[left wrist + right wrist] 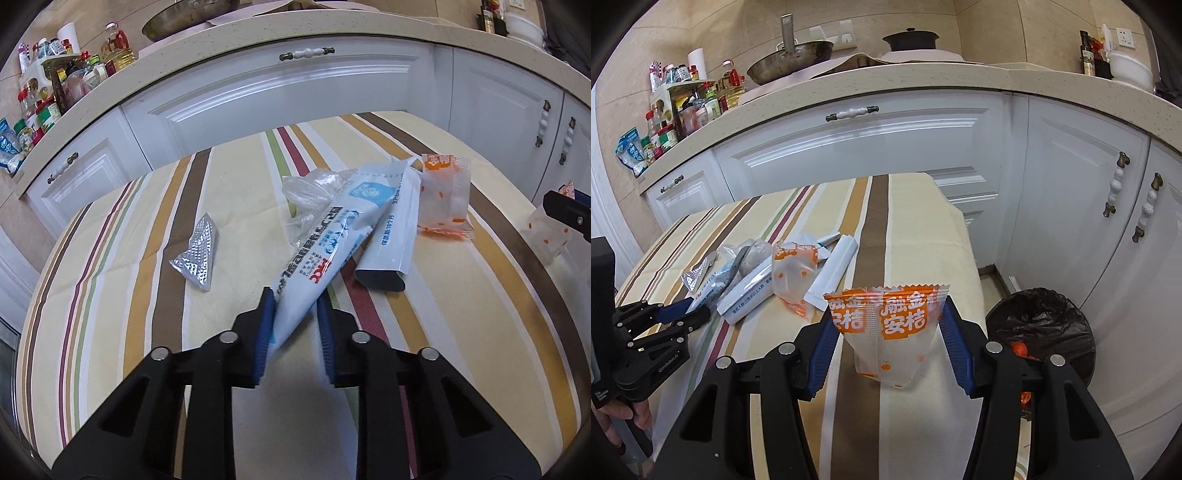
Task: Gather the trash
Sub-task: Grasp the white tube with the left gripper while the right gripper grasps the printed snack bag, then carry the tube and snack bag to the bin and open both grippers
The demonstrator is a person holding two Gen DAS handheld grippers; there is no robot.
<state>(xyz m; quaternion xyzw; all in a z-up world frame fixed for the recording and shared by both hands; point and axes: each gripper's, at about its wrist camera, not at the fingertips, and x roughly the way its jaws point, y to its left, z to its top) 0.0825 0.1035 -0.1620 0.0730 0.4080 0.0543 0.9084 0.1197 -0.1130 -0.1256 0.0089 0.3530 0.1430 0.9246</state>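
The left gripper (293, 306) clamps its fingers on a long white-and-blue plastic wrapper (325, 236), which points away towards the cabinets. The right gripper (888, 332) pinches an upright orange-and-clear snack packet (892, 325); its lower end is blurred.

Trash bin (1043, 325) rim partly hidden behind right hand-held gripper (890, 347) — contents unclear.

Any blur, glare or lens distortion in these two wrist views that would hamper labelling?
Left wrist view: strong fisheye bends the countertop into an arc, corners vignette black, and the blue-white wrapper in the left claw is slightly smeared near the pads. Right wrist view: same bowing, print on the orange wrapper in the right claw reads sharp; the black bin bag shows mild sheen.
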